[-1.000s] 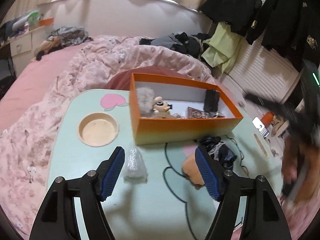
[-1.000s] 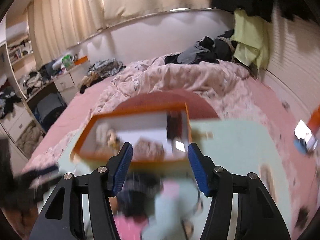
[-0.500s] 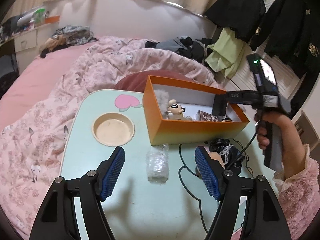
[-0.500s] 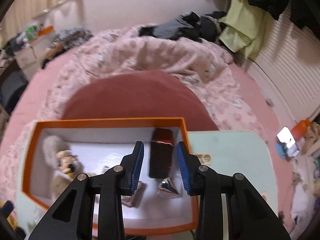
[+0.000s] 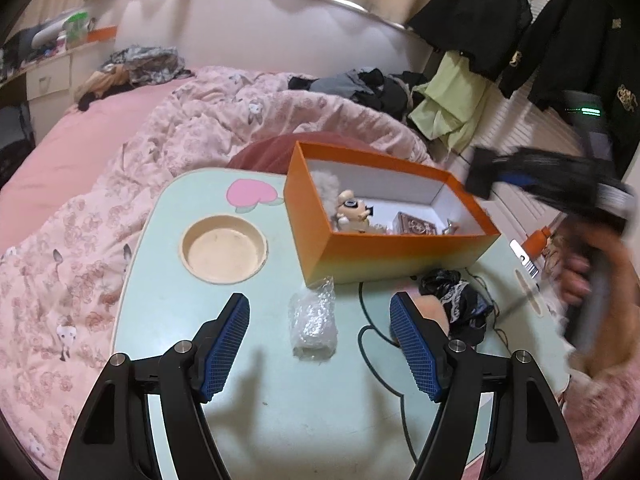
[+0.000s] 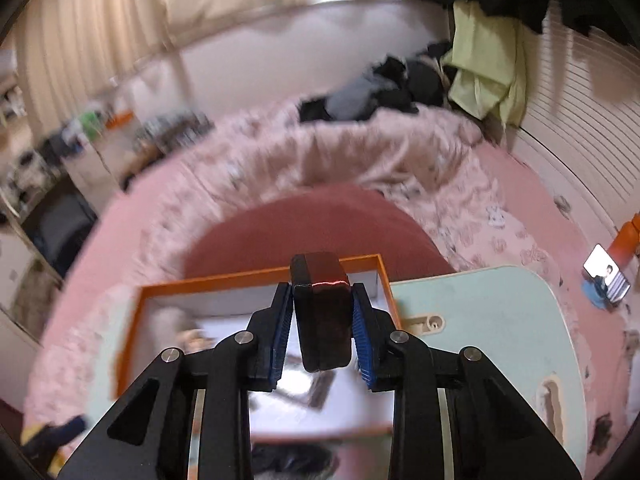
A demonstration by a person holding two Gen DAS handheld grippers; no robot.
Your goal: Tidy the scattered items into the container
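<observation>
Only the right wrist view shows it: right gripper (image 6: 322, 316) closing, pinching one dark box (image 6: 322, 320) over the orange box (image 5: 384, 254). Left gripper (image 5: 320, 340) gapes over one plastic bag (image 5: 312, 322); black cloth (image 5: 456, 302), probably lace, beside.

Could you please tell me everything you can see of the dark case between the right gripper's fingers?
The dark case is a small, glossy, dark red-brown block with rounded corners and a seam round its edge, like a hard shell. It stands upright between the blue pads of the right gripper, whose jaws are closing on its two sides. It hangs above the orange box, near its right end, and touches nothing else.
</observation>
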